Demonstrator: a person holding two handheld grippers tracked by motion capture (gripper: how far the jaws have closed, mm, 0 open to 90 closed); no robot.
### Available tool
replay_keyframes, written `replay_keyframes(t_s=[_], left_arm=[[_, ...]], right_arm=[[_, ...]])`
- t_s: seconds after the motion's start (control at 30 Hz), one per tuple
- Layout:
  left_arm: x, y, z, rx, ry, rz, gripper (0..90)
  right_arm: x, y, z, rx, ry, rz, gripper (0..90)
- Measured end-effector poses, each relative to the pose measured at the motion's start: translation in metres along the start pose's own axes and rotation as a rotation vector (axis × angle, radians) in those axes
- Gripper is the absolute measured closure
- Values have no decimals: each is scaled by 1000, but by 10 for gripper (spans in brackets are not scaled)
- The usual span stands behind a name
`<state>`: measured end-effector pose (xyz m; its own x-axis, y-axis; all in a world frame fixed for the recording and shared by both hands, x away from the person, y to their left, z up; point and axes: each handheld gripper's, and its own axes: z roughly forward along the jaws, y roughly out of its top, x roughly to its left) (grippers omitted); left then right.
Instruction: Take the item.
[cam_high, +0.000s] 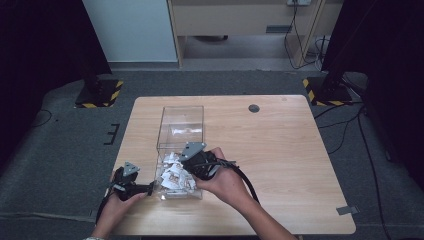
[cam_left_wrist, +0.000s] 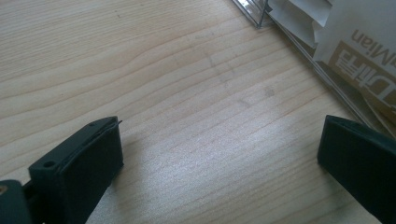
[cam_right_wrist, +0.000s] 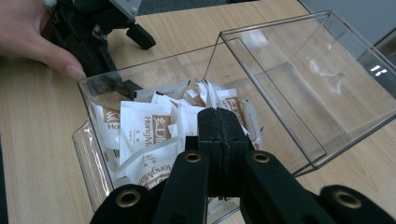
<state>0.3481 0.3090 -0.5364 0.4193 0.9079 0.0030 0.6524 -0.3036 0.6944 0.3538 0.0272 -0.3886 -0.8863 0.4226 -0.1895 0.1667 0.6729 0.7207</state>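
Here, a clear plastic box (cam_high: 181, 131) is being kept on the wooden table (cam_high: 280, 150), towards its left half, with its hinged lid thrown open away from the person. The near compartment is being filled by a loose heap of white sachets (cam_right_wrist: 140, 128) printed with brown-gold lettering, some lying flat and others crumpled or standing on edge. The right gripper (cam_right_wrist: 218, 122) is being held over the heap with its jaws pressed together; whether a sachet is being pinched cannot be told. The left gripper (cam_high: 149, 188) is being rested just beside the box's near left corner, its jaws spread wide over bare wood.
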Motion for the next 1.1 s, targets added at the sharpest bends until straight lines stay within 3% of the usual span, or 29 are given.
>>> replay_keyframes(t_s=[1.1], left_arm=[[0, 0, 0, -2, 0, 1, 0]], right_arm=[[-18, -7, -23, -22, -52, 22, 900]])
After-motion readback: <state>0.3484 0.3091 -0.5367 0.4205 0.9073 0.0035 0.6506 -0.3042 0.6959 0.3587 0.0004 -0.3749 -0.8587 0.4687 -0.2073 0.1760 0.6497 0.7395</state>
